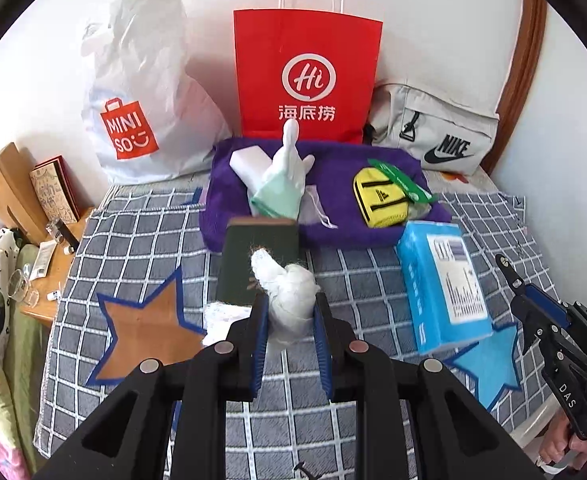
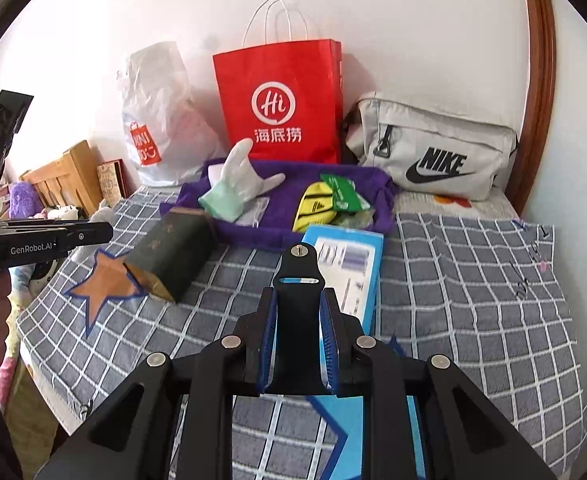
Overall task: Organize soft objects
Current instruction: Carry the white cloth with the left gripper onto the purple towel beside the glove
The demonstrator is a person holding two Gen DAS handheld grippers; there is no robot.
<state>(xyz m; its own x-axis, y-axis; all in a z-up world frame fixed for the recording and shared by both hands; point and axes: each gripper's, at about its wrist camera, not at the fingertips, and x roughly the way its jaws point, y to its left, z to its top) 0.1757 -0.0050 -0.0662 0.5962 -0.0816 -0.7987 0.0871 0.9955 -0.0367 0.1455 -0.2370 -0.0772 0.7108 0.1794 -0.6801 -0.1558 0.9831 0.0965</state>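
Note:
My left gripper is shut on a white plush toy and holds it above the checked bedspread, in front of a dark green box. My right gripper is shut on a black strap-like mount with a screw at its tip; it hangs over a blue box. A purple towel at the back holds a pale glove, a yellow pouch and a green packet. The right gripper also shows at the right edge of the left wrist view.
A red paper bag, a white Miniso bag and a grey Nike bag stand against the wall. An orange star and a blue star mark the bedspread. A wooden bedside table with small items is on the left.

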